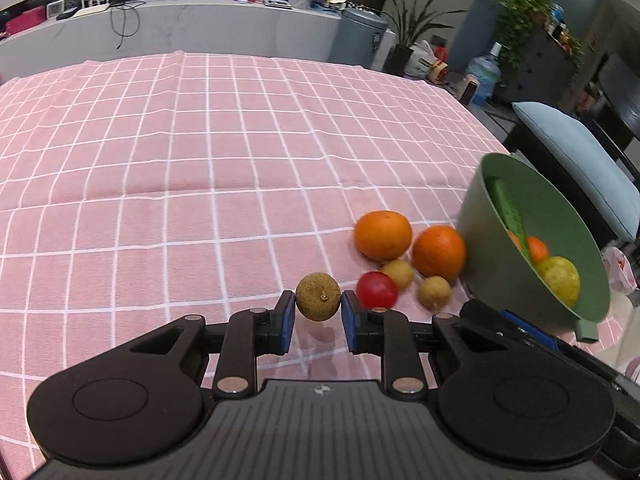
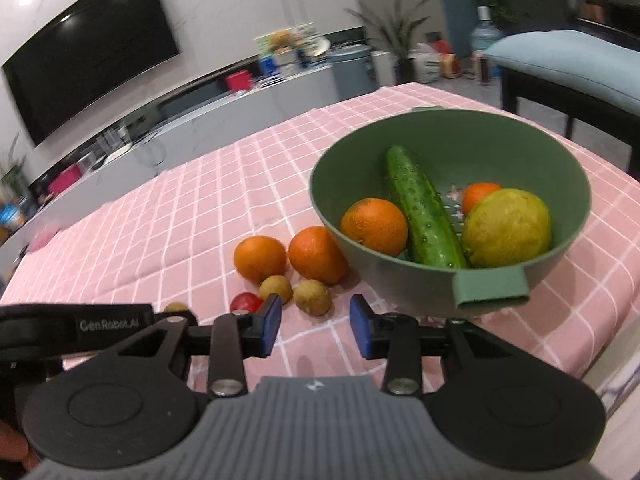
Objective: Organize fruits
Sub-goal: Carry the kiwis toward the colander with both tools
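While the left gripper [image 1: 318, 303] pinches a brown longan [image 1: 318, 297], right gripper [image 2: 315, 322] wide and empty, carrying it rightward to the green bowl [image 1: 476, 216] seems next.

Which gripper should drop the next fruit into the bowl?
Left. The left gripper already grips a brown longan between its fingers; the right gripper is open, holding nothing, near the green bowl.

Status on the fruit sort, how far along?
Partway. Done: the bowl holds a cucumber, two oranges and a yellow-green fruit. In hand: the left gripper has a brown fruit between its pads, lifted. The right gripper is open, holding nothing. Left on the cloth: two oranges, two brown fruits, one red fruit.
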The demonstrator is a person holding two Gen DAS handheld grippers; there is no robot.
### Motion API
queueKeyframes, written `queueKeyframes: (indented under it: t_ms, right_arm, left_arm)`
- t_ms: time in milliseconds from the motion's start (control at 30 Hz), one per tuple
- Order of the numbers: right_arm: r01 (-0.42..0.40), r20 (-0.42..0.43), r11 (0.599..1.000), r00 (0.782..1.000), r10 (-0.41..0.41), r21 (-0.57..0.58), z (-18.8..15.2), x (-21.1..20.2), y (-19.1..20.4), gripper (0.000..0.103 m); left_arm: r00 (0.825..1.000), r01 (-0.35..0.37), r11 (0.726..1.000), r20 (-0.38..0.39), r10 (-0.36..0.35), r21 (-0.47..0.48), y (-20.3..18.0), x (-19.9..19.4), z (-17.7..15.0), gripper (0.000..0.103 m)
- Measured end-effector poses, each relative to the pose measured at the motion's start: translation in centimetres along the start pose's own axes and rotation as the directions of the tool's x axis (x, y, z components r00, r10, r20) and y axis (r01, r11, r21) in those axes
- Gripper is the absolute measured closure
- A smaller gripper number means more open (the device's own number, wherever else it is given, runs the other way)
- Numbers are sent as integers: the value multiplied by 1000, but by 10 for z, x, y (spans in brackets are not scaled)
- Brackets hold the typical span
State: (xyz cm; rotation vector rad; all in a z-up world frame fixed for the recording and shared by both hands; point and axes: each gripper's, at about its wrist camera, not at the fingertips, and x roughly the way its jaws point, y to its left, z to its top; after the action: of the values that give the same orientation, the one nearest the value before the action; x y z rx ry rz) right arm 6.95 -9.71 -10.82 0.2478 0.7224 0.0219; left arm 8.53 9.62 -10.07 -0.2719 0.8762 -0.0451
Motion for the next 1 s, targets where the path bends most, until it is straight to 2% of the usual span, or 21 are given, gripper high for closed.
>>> queueKeyframes:
  t_ms: [200,400,600,767,1000]
  right_arm:
    - [45,-22,996,999,-43,81,-3,21,7,68]
    - [71,-9,991,997,-71,110,-1,33,11,69]
    - [92,-16,988,996,-90,125,1,43,12,77]
    - [84,-28,990,996,-81,116,1,45,11,81]
    - [73,-58,989,996,-66,129,4,39,9,81]
  left_arm:
    - [1000,-9,999,-4,9,33,-3,0,-1,76]
    - [1000,-13,999,-6,13,41,-4,5,0,76]
    - [1000,-18,999,-11,19,48,-4,10,0,76]
    - [1000,-18,999,-10,19,47,-4,11,0,76]
    - [1000,-17,999,-1,18,42,-3,8,0,76]
